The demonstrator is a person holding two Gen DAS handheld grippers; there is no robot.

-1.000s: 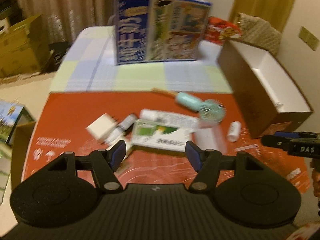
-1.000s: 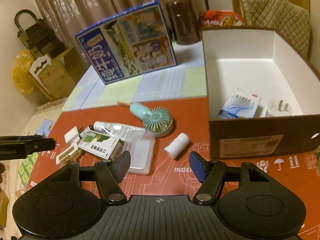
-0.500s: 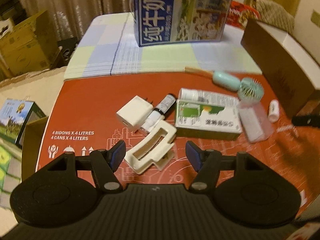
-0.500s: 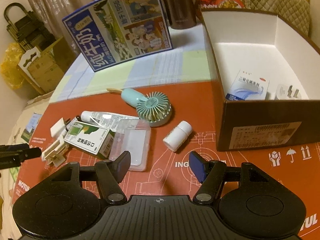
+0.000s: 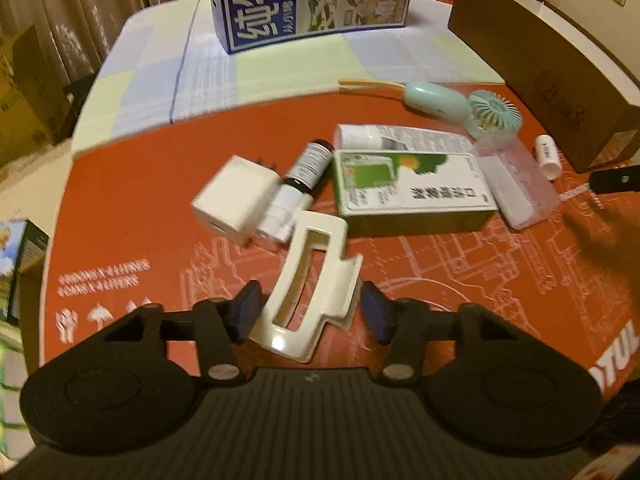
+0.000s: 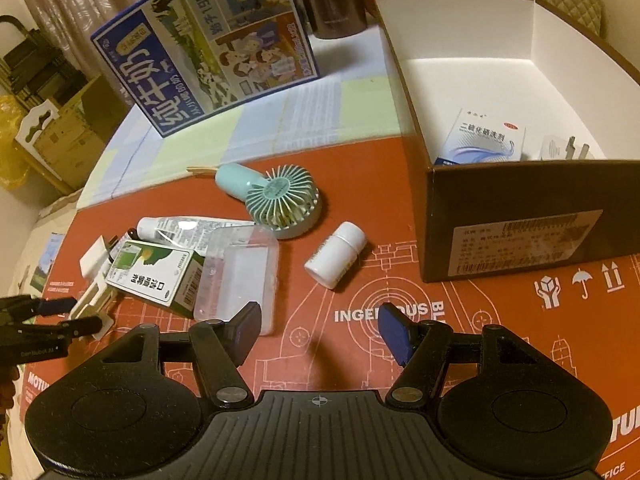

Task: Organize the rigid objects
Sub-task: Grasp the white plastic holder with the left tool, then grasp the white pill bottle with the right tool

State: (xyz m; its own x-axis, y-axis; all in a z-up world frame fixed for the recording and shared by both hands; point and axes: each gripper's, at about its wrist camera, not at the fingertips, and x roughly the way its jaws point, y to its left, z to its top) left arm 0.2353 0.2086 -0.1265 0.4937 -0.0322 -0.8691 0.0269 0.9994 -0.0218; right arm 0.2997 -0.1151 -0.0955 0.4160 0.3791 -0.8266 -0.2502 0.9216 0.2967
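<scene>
Your left gripper [image 5: 311,312] has the cream hair claw clip [image 5: 312,292] between its blue pads; its jaws have just been closing, yet a sliver of red cardboard still shows on each side of the clip, so the pads do not press on it and the clip lies flat on the red cardboard sheet [image 5: 120,208]. Just beyond the clip sit a white plug adapter [image 5: 234,196] and a small dark bottle with a white cap [image 5: 298,188], side by side and touching. To their right lies a green and white medicine box [image 5: 412,188], with a white tube [image 5: 400,138] behind it and a clear plastic case [image 5: 516,178] against its far end. A mint handheld fan [image 6: 276,200] lies farther back. Your right gripper [image 6: 318,330] hovers about half open over bare cardboard with nothing between its jaws; a white pill bottle [image 6: 336,254] lies on its side just ahead of it. The brown open box [image 6: 520,236] stands to the right, holding a blue and white medicine carton [image 6: 486,138] and a plug [image 6: 568,150]. A blue milk carton case [image 6: 208,44] stands on the checked tablecloth [image 6: 256,108] behind.
</scene>
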